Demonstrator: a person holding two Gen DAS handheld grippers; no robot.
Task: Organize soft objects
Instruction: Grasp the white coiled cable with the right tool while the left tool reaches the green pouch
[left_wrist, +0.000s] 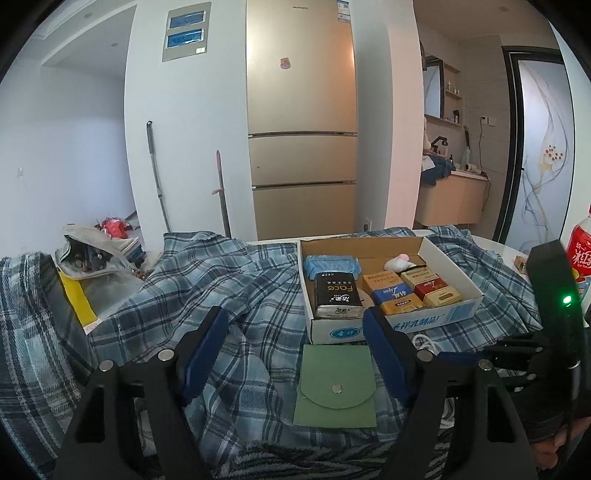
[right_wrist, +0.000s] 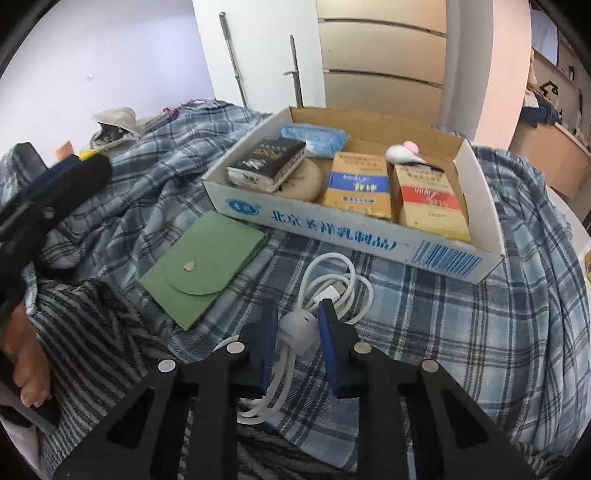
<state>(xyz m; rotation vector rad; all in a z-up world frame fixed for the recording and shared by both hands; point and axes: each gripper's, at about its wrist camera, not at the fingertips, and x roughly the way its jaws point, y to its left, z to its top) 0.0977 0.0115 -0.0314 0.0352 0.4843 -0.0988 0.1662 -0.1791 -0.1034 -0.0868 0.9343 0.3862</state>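
Two tongs at work. Right tongs (right_wrist: 298, 325) pinching bundled white cable (right_wrist: 325, 291), which lies on plaid cloth (right_wrist: 461, 332) just in front of cardboard box (right_wrist: 354, 236). Left tongs (left_wrist: 295, 332) half spread, nothing between pads, hovering over green pouch (left_wrist: 335, 386) beside box front wall. Step in hand, by my reading: grasp of cable made, lift not yet begun. Next move calls for raise clear of box wall, then drop inside. Open room: bare strip at box back; front half crowded with tissue packs (right_wrist: 391, 184).
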